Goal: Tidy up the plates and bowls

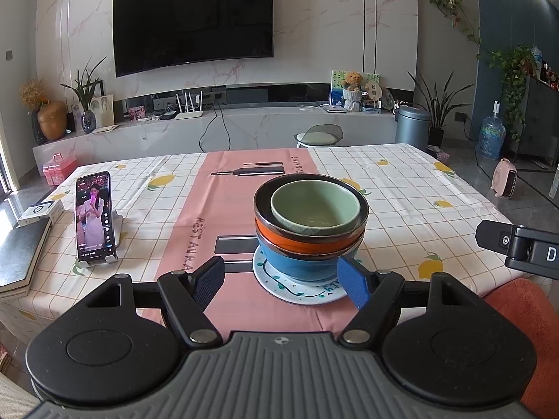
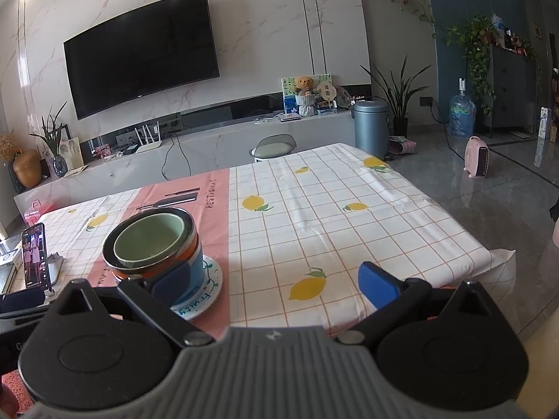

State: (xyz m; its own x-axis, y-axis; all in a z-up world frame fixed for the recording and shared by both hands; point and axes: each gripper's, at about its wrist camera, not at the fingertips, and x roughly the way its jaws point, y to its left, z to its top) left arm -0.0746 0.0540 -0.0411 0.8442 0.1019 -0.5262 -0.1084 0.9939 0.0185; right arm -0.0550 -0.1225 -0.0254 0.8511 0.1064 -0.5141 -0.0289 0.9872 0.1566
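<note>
- Bowls (image 1: 311, 230) are sitting nested in one stack on a plate (image 1: 300, 291), on the pink strip of the bench (image 1: 401, 188), near its front edge.
- Your left gripper (image 1: 281, 284) is hanging low in front of the stack with its fingers (image 1: 353, 286) spread wide and holding nothing; the right pad is just beside the blue bowl (image 1: 297, 269), and I cannot tell whether it is touching.
- Your right gripper (image 2: 276, 281) is facing bare cloth to the right of the stack, fingers (image 2: 377, 284) also spread and empty.
- My reading is that the stacking is looking finished or nearly so; if you are squaring the stack up, be nudging low on the blue bowl, not on the top one, so nothing is tipping.
- If you are lifting the plate, be catching its thin rim on both sides and keeping it level.
- Green bowl (image 1: 314, 207) is the smallest, pale and matte-looking, sitting off-centre inside a dark-rimmed orange bowl (image 1: 307, 241).
- Everything is looking like glazed ceramic: hard, smooth, likely slippery against the ribbed pads.
- Plate is flat and white with a painted vine and lettering.
- Phone (image 1: 95, 218) is propped on a stand at the left, well apart.
</note>
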